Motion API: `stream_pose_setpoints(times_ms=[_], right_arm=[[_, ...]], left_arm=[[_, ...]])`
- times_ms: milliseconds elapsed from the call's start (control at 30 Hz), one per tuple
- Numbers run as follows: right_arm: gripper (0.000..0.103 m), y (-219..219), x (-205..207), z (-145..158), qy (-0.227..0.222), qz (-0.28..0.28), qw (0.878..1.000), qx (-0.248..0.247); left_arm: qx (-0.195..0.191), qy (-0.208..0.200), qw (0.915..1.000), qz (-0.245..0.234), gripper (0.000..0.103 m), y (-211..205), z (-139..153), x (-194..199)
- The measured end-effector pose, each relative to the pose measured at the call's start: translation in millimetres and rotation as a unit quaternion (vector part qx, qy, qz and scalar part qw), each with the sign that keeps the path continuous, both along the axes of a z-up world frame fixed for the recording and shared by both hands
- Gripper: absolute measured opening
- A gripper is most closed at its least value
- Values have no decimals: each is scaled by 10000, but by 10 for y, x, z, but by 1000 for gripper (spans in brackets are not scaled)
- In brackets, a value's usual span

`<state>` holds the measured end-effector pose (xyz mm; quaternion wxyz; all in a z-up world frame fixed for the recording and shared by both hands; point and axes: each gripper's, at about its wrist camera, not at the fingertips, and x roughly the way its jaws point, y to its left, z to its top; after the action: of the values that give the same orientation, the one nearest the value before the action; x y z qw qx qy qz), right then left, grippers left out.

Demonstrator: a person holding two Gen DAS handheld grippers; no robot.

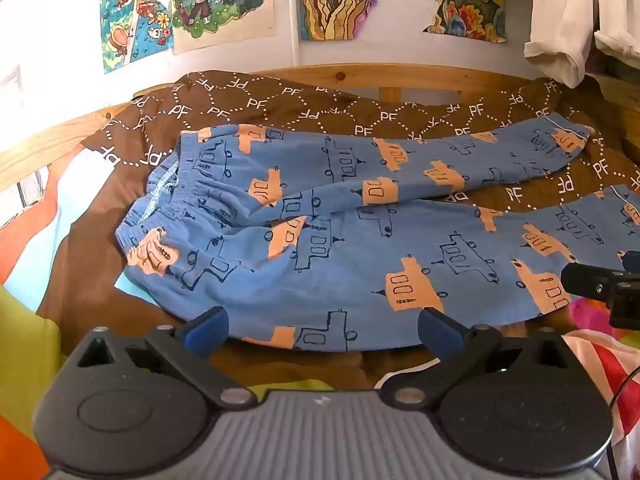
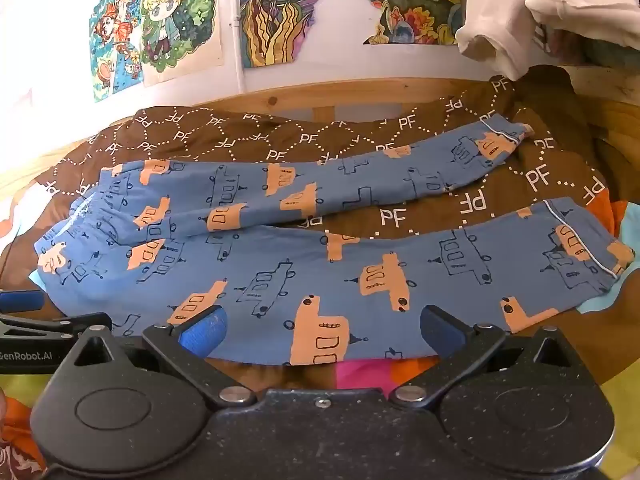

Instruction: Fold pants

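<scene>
A: So, biggest first: what's the bed got on it?

B: Brown blanket [image 2: 472, 204] w/ white "PF" printed all over, wooden frame behind. Blue pants [image 1: 320, 248] w/ orange vehicle print lie flat across it, unfolded: waistband [image 1: 168, 204] to the left, both legs running right and splayed apart, blanket showing btwn them.

A: Claws?

B: Left gripper [image 1: 324, 322] is spread as wide as it goes, nothing clamped. Its blue fingertips [image 1: 206, 326] sit at the near edge of the pants, over the upper part of the near leg; can't tell if they touch the cloth. Right gripper [image 2: 322, 326]: same, fully spread and released, over the near leg's lower half.

A: Any writing on the tools?

B: "GenRobot.AI" on the left tool's body [image 2: 28, 354], seen in the right wrist view.

A: Pose?

B: Both tilt down toward the bed, side by side, near each other.
</scene>
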<state>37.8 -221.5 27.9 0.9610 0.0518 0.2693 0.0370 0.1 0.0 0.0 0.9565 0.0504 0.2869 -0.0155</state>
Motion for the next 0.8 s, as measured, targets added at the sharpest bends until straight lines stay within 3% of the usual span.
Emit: stream_pose_setpoints(times_ms=[800], right_arm=[[102, -2, 4, -11, 8, -21, 10000, 8]], left_arm=[[-9, 74, 10000, 1, 103, 5, -45, 8]])
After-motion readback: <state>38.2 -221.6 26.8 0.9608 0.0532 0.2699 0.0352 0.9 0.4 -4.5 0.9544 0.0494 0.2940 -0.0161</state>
